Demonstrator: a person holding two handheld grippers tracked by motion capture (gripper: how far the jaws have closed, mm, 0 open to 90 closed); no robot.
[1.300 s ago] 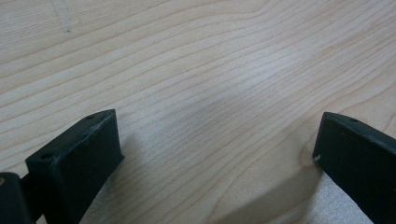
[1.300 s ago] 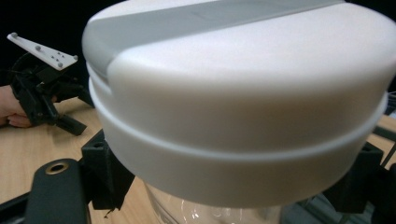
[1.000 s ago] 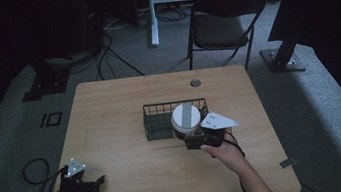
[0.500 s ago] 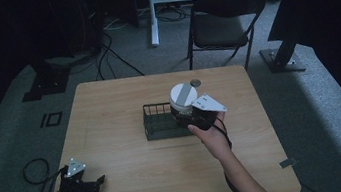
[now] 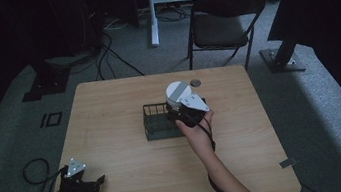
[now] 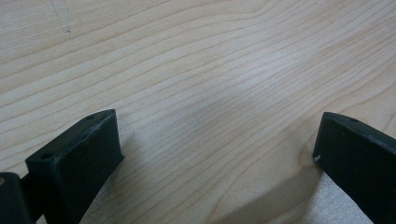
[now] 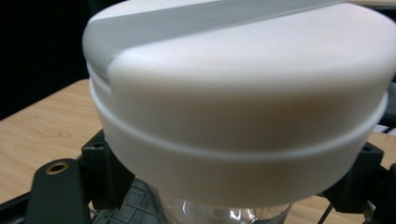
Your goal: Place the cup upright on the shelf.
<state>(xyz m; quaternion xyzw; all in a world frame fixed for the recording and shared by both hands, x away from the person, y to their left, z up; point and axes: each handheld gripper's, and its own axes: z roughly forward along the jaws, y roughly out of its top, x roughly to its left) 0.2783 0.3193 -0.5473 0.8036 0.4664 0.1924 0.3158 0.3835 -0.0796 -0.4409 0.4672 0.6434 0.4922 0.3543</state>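
Over the table (image 5: 111, 119), our right gripper (image 5: 181, 112) has lifted the clamped jar (image 5: 176, 93) above the basket (image 5: 155, 124); left gripper (image 5: 97, 181) idles, jaws apart.

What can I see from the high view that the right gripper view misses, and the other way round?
High view alone: the chair, the left gripper resting open near the table's corner, and a small round thing. Right gripper view alone: clear glass under the white lid. Both: the right gripper holding the lidded jar over the black basket.
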